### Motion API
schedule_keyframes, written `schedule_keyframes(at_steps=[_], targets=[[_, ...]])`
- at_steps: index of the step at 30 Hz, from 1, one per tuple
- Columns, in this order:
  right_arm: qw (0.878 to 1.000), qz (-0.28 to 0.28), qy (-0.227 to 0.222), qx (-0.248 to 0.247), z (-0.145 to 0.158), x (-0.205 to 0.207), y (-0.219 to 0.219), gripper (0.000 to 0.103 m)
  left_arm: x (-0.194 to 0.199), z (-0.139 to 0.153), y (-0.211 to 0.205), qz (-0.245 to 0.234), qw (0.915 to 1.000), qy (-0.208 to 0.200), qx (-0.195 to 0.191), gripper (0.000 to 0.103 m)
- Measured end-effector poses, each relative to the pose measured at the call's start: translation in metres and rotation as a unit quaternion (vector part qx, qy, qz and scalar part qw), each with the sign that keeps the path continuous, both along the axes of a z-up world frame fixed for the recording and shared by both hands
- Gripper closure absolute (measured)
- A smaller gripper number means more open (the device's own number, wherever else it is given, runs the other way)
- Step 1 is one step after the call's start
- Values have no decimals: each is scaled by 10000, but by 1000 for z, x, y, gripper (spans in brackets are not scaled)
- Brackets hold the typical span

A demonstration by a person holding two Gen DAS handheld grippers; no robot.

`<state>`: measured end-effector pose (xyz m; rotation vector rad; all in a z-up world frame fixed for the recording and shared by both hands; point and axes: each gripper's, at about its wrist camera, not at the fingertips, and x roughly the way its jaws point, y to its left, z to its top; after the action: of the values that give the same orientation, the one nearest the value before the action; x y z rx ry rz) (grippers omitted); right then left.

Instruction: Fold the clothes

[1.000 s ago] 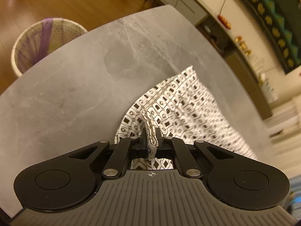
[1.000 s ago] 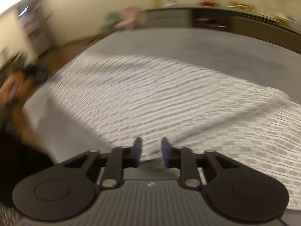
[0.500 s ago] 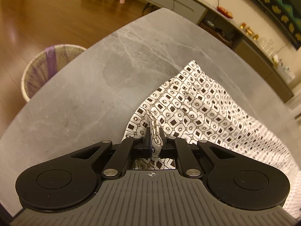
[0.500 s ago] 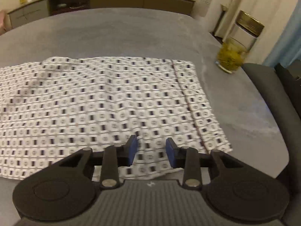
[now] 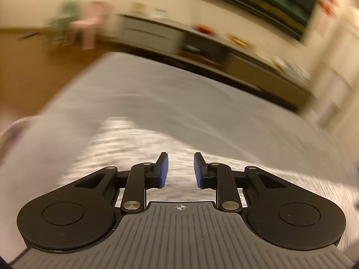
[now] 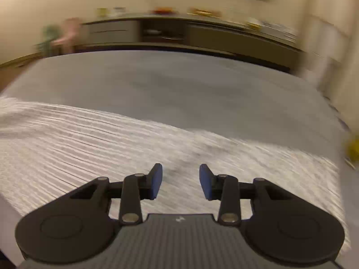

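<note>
A white cloth with a dark square print (image 6: pixel 94 143) lies spread flat on the grey table (image 6: pixel 179 85); motion blur smears its pattern in both views. In the left wrist view a corner of the cloth (image 5: pixel 134 143) runs under my left gripper (image 5: pixel 180 170), whose jaws are opening with nothing between the blue pads. My right gripper (image 6: pixel 180 180) hovers over the cloth near its right part, jaws opening too, and holds nothing.
A long low sideboard (image 6: pixel 202 33) with small items on top stands along the far wall. Small chairs (image 5: pixel 85 27) sit on the wooden floor at the left. A yellowish glass (image 6: pixel 353 150) stands at the table's right edge. A basket rim (image 5: pixel 13 127) shows at the left.
My left gripper has let go of the cloth fold it was pinching and swung up and away. My right gripper has swept back left over the cloth, jaws wider.
</note>
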<state>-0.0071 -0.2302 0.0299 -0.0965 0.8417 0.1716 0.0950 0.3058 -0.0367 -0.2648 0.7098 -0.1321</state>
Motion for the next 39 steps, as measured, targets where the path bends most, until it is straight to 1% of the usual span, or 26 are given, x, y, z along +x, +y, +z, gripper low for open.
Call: schedule_keyframes(at_steps=[2, 3, 5, 6, 7, 8, 11, 12, 13, 16, 18, 20, 22, 24, 26, 28, 29, 30, 31, 32, 33, 34, 35, 36, 37, 39], targets=[[9994, 328, -8, -96, -9, 19, 29, 62, 21, -12, -24, -287, 9993, 137, 219, 86], [9989, 428, 9, -195, -16, 29, 41, 62, 31, -20, -31, -297, 9984, 277, 386, 86], [9987, 307, 222, -327, -34, 49, 38, 62, 49, -37, -33, -77, 9955, 650, 679, 89], [9992, 162, 264, -254, -39, 52, 23, 62, 58, -46, -29, 122, 9928, 880, 805, 92], [9994, 18, 306, -182, -45, 55, 8, 50, 63, -52, -23, 342, 9904, 960, 934, 103], [9993, -129, 345, -110, -50, 58, -8, 45, 67, -54, -16, 501, 9886, 956, 1052, 103], [9970, -681, 364, 73, -50, 49, -66, 43, 75, -56, -1, 842, 9846, 939, 1213, 103], [9955, -867, 373, 111, -50, 46, -85, 42, 77, -56, 2, 922, 9837, 930, 1236, 103], [9936, -1055, 381, 142, -50, 43, -103, 42, 80, -56, 2, 977, 9823, 923, 1308, 103], [9847, -1699, 385, 83, -53, 38, -150, 40, 93, -58, 0, 1117, 9765, 907, 1606, 103], [9777, -2067, 360, 107, -55, 38, -174, 38, 99, -59, 2, 1188, 9745, 901, 1675, 103], [9753, -2184, 289, 129, -57, 43, -183, 36, 104, -59, 7, 1238, 9736, 899, 1693, 103], [9756, -2179, 257, 111, -58, 53, -180, 36, 110, -58, 16, 1252, 9729, 881, 1734, 103], [9790, -2029, 176, 115, -60, 60, -173, 36, 118, -60, 26, 1351, 9708, 869, 1780, 103], [9822, -1872, 95, 126, -62, 67, -168, 35, 124, -61, 36, 1505, 9667, 874, 1878, 103], [9845, -1751, 41, 132, -62, 78, -166, 33, 127, -61, 48, 1678, 9644, 889, 1843, 103], [9853, -1704, 20, 137, -63, 83, -165, 35, 127, -61, 50, 1759, 9627, 905, 1845, 103], [9834, -1808, 51, 155, -62, 84, -172, 38, 128, -61, 50, 1826, 9607, 922, 1879, 103], [9798, -1982, 45, 247, -60, 82, -186, 47, 128, -61, 50, 1893, 9585, 939, 1912, 103], [9759, -2157, 38, 339, -59, 79, -201, 60, 128, -61, 48, 1920, 9561, 946, 2000, 103], [9717, -2325, 32, 428, -57, 77, -215, 68, 127, -59, 42, 1896, 9543, 934, 2113, 103], [9686, -2438, 30, 483, -59, 68, -223, 74, 122, -53, 32, 1788, 9569, 833, 2134, 103], [9656, -2549, 27, 520, -60, 60, -230, 74, 116, -45, 21, 1639, 9614, 683, 2101, 103], [9642, -2629, 16, 351, -60, 53, -228, 74, 110, -37, 10, 1489, 9655, 532, 2068, 100], [9649, -2623, -25, 144, -61, 47, -222, 71, 104, -29, -4, 1249, 9719, 390, 1956, 98], [9726, -2314, -190, -59, -59, 44, -200, 70, 89, -21, -36, 609, 9858, 246, 1546, 96]])
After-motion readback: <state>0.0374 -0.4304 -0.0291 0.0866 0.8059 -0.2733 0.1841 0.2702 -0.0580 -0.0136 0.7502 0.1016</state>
